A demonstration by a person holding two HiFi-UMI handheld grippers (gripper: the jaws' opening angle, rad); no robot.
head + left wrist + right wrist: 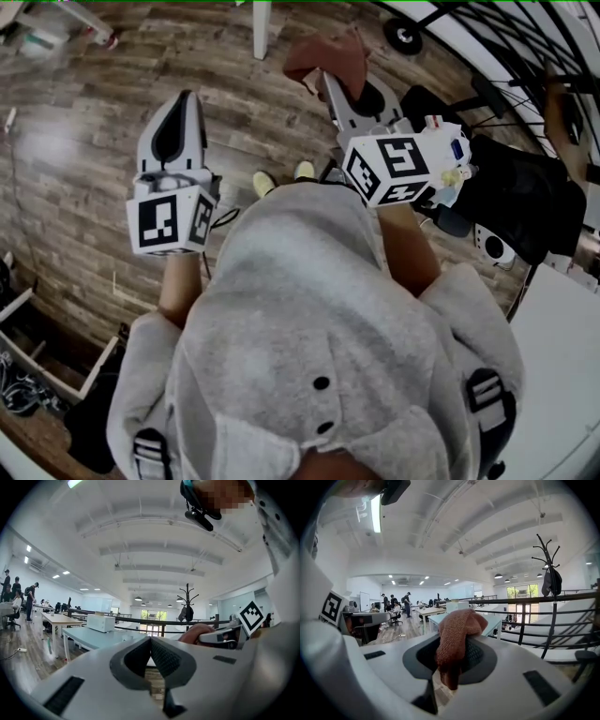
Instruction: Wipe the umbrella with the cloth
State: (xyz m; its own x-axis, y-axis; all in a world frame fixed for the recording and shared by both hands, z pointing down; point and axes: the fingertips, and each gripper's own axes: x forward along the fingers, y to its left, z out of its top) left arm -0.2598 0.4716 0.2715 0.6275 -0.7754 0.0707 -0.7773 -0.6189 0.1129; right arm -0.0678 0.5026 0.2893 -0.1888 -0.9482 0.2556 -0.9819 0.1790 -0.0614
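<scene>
Pinching a rust-brown knitted cloth [457, 625], the right gripper [454, 648] is held over the wood-plank floor [84, 159]; the soft cloth is bunched above its ribbed dark pads [476, 656] and hangs limp between them. On the left gripper [151, 641], the smooth grey jaws are pressed together with nothing between. Both are carried before a soft grey sweatshirt [309, 309]

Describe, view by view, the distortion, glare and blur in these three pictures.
Head view: fisheye bends the floor planks, with pale glare at left. Left gripper view: dark round vignette, bowed ceiling beams, the shut left claw soft. Right gripper view: same vignette, a glaring ceiling light, the cloth fairly sharp.
</scene>
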